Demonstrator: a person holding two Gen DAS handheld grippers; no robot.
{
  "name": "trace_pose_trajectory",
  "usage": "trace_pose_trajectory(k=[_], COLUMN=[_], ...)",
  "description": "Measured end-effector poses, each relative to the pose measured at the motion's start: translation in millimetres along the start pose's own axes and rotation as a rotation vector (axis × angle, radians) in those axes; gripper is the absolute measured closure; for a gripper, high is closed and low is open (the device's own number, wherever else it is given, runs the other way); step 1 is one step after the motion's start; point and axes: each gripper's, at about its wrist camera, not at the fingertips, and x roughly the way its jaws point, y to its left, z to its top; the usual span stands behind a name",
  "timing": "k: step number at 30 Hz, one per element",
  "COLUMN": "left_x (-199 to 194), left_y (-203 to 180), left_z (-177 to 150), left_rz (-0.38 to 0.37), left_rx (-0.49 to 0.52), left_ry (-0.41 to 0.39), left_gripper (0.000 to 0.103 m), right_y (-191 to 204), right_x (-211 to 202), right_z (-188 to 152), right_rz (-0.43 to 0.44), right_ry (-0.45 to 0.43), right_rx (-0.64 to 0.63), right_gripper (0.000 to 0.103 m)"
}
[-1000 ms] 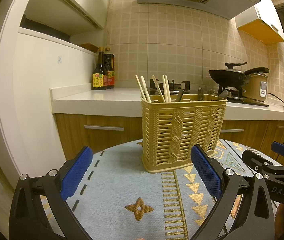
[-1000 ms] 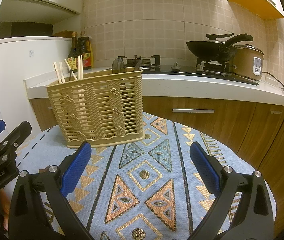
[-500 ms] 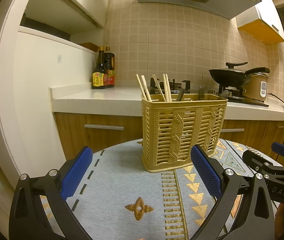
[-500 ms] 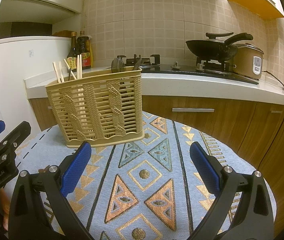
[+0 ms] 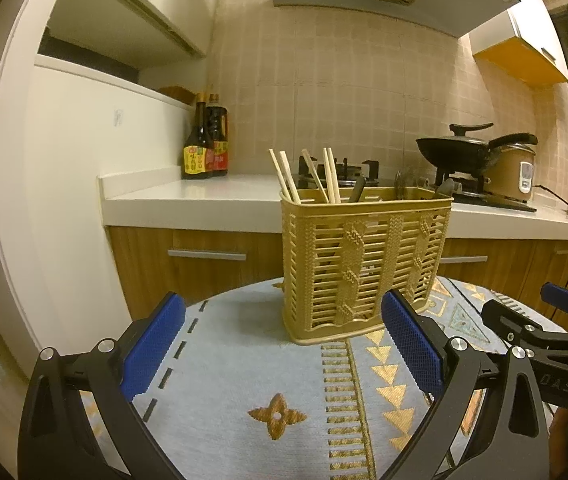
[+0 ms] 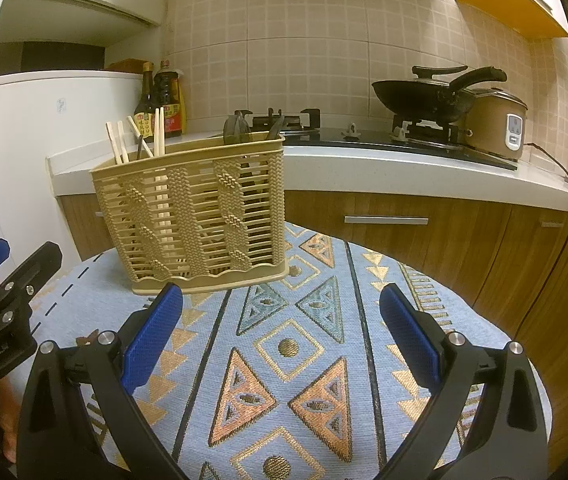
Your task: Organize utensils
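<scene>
The dark utensils [image 6: 237,130] in the basket [image 5: 363,264] show only their tips above the rim, and the slatted wall hides most of each, so their kind is hard to make out. The basket's inner dividers cannot be seen clearly, so which compartment holds what is uncertain. The basket stands upright on the patterned cloth [image 6: 295,344] that covers the round surface, and pale chopsticks [image 5: 325,176] lean out of its left end. The left tongs [image 5: 282,354] are spread wide with nothing between the blue pads, low over the cloth just in front of the basket. The right tongs [image 6: 280,338] are likewise spread wide and hold nothing, near the basket's right front corner. Each camera catches only part of the other tool at the frame's edge. Behind, on the kitchen counter, stand sauce bottles [image 5: 206,148], a wok [image 6: 423,98] and a rice cooker [image 6: 497,124].
</scene>
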Motion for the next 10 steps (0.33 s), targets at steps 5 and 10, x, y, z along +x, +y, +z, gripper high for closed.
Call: trace_pose_trajectory(k=[5,10], left_x=[2.4,4.2], left_y=[3.4,6.0], left_z=[0.8,0.8], left_rz=[-0.011,-0.012], left_rx=[-0.014,-0.027], left_ry=[0.013,0.024], left_gripper=[0.007,0.007], right_y=[0.1,1.2], right_x=[0.2,0.5], right_z=[0.0,-0.2], right_rz=[0.001,-0.001], right_ry=[0.001,0.000], right_rx=[0.005,0.001], right_gripper=[0.009,0.009])
